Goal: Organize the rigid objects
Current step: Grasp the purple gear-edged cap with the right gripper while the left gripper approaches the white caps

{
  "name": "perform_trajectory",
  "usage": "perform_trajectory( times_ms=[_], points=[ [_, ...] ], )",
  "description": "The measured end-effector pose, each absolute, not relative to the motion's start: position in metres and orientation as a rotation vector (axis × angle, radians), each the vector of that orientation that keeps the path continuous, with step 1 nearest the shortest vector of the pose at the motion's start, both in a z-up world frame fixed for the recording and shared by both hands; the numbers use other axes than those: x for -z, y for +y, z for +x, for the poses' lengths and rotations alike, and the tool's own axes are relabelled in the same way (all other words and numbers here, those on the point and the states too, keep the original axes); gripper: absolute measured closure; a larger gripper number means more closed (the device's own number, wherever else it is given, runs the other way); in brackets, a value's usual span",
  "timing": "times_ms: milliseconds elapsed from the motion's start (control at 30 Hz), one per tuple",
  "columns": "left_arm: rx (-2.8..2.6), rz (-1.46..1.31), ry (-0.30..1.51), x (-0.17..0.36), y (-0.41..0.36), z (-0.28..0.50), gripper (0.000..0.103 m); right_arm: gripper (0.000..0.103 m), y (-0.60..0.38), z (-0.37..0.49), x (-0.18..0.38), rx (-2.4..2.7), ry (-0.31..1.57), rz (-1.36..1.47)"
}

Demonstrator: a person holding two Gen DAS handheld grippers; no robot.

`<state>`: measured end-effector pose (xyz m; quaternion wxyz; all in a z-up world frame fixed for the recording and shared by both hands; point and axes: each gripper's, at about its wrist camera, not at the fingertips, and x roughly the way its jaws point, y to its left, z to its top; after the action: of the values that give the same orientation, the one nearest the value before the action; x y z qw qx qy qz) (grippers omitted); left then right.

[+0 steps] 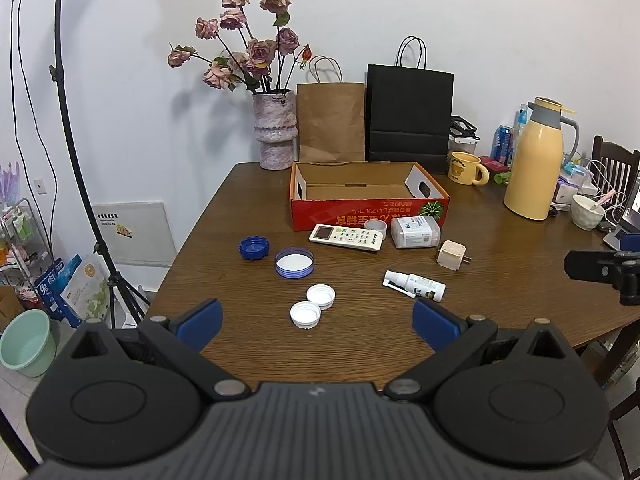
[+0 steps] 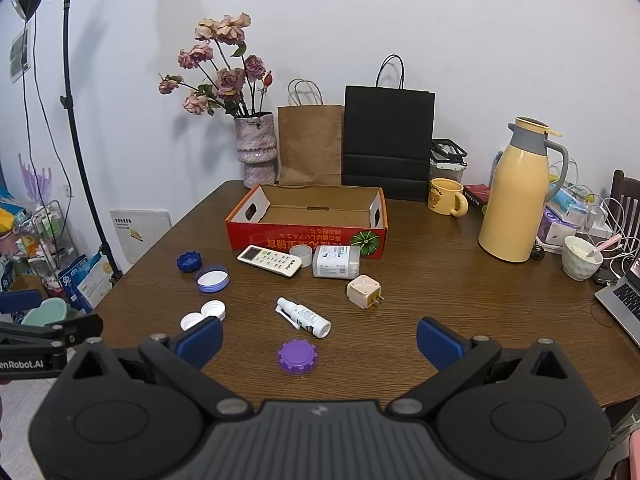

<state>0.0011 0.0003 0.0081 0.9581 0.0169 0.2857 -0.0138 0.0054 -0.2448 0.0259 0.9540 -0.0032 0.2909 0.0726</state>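
Observation:
An open red cardboard box (image 1: 370, 214) (image 2: 306, 238) stands empty at the table's back. In front of it lie a white remote (image 1: 346, 237) (image 2: 269, 260), a white cotton-swab container (image 1: 415, 232) (image 2: 337, 267), a beige plug adapter (image 1: 451, 255) (image 2: 364, 291), a white spray bottle (image 1: 414, 285) (image 2: 304, 317), a dark blue cap (image 1: 253, 248) (image 2: 188, 261), a blue-rimmed lid (image 1: 294, 263) (image 2: 212, 278) and two white caps (image 1: 312, 305) (image 2: 202, 314). A purple cap (image 2: 298, 356) lies nearest my right gripper. My left gripper (image 1: 318, 325) and right gripper (image 2: 320, 342) are both open and empty above the table's front edge.
At the back stand a vase of roses (image 1: 276, 132), a brown paper bag (image 1: 331, 122) and a black bag (image 1: 409, 114). On the right are a yellow mug (image 1: 466, 167), a yellow thermos (image 1: 536, 160), a white bowl (image 2: 581, 257) and a laptop (image 2: 622, 300). A light stand (image 1: 80, 168) is on the left.

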Motion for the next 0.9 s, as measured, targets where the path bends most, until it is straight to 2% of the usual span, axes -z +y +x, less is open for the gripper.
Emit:
perform_trajectory(
  times_ms=[900],
  points=[
    [0.007, 0.032, 0.630, 0.029, 0.004, 0.034, 0.000, 0.000, -0.234, 0.038, 0.012, -0.175, 0.651, -0.033]
  ],
)
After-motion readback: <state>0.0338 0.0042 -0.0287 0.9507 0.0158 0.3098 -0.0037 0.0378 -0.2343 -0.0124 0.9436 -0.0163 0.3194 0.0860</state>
